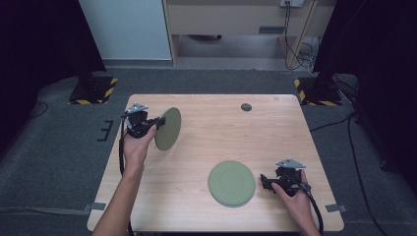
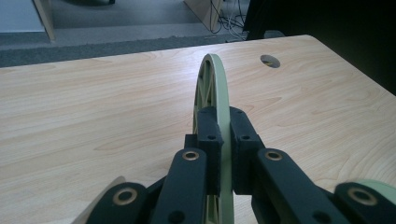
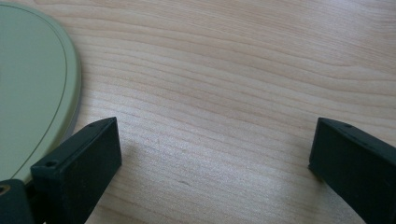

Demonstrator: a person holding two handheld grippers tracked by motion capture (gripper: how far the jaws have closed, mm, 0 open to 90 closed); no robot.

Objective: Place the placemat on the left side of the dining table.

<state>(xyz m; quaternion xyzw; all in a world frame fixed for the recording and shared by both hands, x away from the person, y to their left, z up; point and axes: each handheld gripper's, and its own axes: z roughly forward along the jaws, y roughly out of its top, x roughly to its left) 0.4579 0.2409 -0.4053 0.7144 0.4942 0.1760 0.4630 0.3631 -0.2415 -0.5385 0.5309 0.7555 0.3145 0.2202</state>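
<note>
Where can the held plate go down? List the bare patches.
Bare wood lies between the held plate in the left claw and the table hole, and along the near-left edge. Crowded: the near right, with stacked plates beside the right claw.

Light wooden worktop (image 1: 206, 142)

A stack of green plates (image 1: 231, 183) lies flat near its front right; a round cable hole (image 1: 246, 106) sits by the far edge.

Bare desk (image 1: 216, 132) lies open between the upright plate (image 1: 168, 129) at the left and the flat plate (image 1: 231, 183) near the front; the far right corner holds a small grommet hole (image 1: 246, 106).
</note>
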